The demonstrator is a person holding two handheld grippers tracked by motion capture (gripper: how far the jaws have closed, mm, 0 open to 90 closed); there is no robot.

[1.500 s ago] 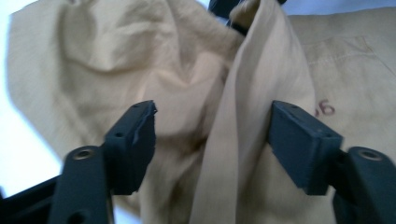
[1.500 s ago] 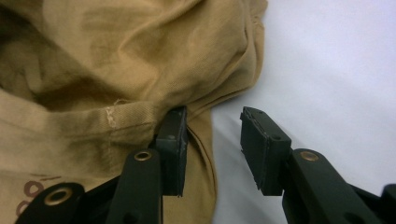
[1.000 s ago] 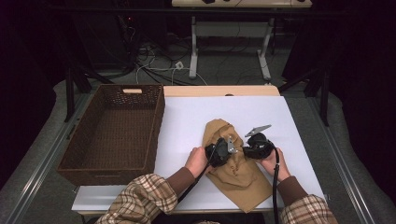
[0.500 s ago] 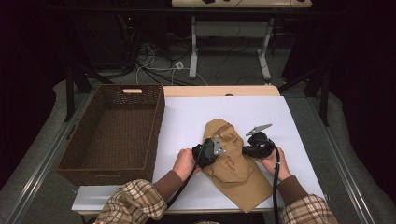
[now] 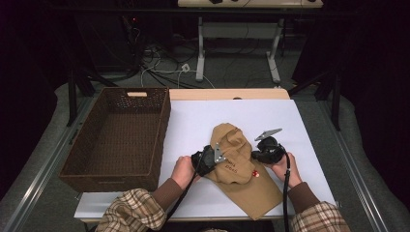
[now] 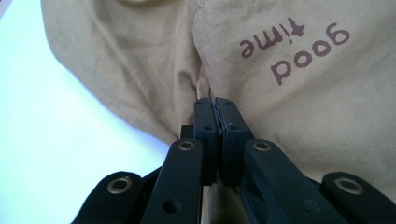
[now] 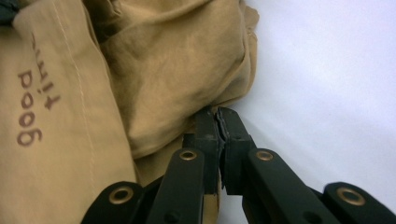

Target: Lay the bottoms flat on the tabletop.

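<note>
High view: both grippers — left gripper (image 5: 215, 159), right gripper (image 5: 255, 155) — clamped tight on tan cotton garment (image 5: 237, 166), pinching opposite edges, presumably for folding.

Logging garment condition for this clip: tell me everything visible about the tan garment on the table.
The tan garment is soft, wrinkled cotton-like cloth with stitched seams, "good time" printed in dark red, and a small red-and-white mark near its right edge. It lies partly folded and bunched on the white table, right of the wicker basket. The left claw is shut on a fold; the right claw is shut at its edge.
</note>
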